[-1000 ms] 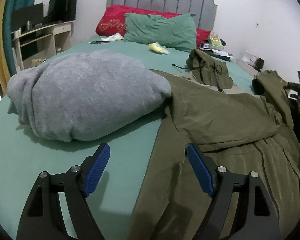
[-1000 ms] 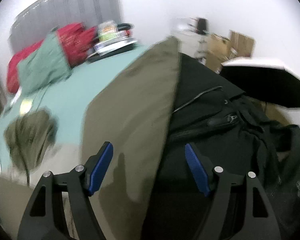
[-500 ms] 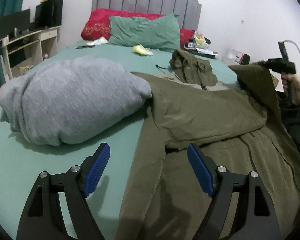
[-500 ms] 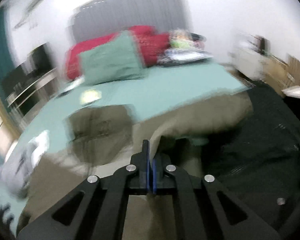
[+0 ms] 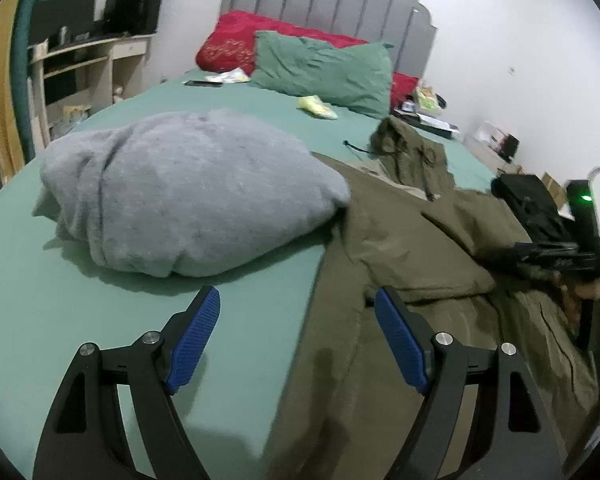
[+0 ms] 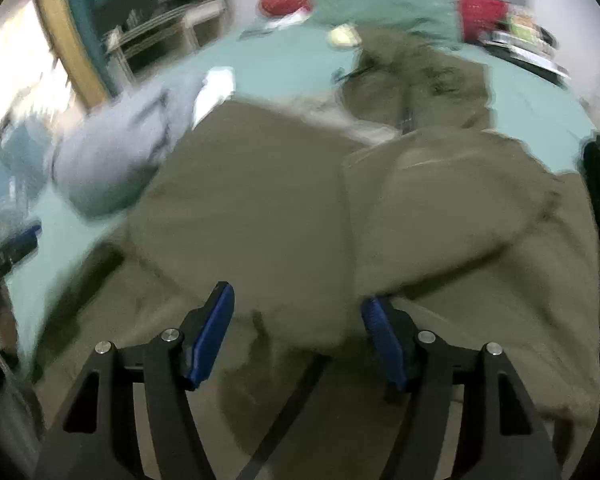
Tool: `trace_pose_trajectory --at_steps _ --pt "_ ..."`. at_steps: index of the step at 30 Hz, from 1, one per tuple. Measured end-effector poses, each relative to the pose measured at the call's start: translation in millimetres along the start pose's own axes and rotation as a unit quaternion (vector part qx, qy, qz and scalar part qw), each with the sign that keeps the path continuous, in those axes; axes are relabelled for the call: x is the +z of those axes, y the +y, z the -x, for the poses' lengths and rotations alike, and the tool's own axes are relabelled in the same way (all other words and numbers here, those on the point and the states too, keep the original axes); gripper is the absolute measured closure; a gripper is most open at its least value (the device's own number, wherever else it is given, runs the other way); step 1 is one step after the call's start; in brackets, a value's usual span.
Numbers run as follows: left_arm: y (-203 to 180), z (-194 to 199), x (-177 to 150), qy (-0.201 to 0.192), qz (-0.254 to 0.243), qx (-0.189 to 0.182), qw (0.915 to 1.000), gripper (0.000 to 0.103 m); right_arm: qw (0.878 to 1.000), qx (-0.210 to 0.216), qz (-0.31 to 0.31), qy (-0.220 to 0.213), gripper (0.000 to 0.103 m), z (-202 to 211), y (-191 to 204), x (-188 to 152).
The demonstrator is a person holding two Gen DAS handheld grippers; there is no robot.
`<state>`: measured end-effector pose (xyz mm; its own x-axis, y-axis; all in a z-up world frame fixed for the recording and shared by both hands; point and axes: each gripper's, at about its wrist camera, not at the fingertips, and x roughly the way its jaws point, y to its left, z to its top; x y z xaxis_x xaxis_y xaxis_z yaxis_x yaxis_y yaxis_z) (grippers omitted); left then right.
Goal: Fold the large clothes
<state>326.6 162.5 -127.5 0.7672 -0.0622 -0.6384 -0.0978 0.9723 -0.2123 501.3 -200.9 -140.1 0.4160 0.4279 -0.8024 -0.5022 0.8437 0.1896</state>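
Observation:
An olive jacket lies spread on the green bed sheet, hood toward the pillows. One sleeve is folded over its body. My left gripper hovers open over the jacket's left edge, holding nothing. My right gripper hangs above the jacket's middle. Its jaws are opening and the pads press on nothing. In the left wrist view the right gripper shows at the right, held by a hand.
A folded grey garment sits left of the jacket. A green pillow and a red pillow lie at the headboard. A black garment sits at the bed's right edge. A desk stands far left.
The right gripper swung from the black garment at the bed's right edge to over the jacket. It was shut half a second ago and its jaws are now apart. The sleeve now lies across the jacket.

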Motion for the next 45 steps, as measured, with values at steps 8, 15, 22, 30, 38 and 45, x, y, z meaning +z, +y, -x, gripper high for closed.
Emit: trace_pose_trajectory --at_steps 8,15,22,30,38,45 --pt "18 -12 16 0.012 0.039 0.016 0.9991 0.02 0.962 -0.082 -0.234 -0.114 0.023 31 -128 14" --pt "11 -5 11 0.035 0.022 0.01 0.9991 0.02 0.943 -0.03 -0.314 -0.108 0.1 -22 -173 41" --pt "-3 6 -15 0.072 0.005 -0.026 0.9971 0.02 0.981 0.033 -0.127 -0.139 0.1 0 -30 90" --pt "-10 22 -24 0.057 -0.015 -0.024 0.998 0.02 0.993 0.118 0.021 -0.016 0.064 -57 138 74" --pt "-13 14 -34 0.083 -0.022 -0.025 0.996 0.02 0.994 0.09 0.005 -0.053 0.033 -39 132 49" --pt "-14 7 -23 0.086 0.01 -0.028 0.9958 0.02 0.997 -0.051 -0.044 0.045 0.025 -96 70 2"
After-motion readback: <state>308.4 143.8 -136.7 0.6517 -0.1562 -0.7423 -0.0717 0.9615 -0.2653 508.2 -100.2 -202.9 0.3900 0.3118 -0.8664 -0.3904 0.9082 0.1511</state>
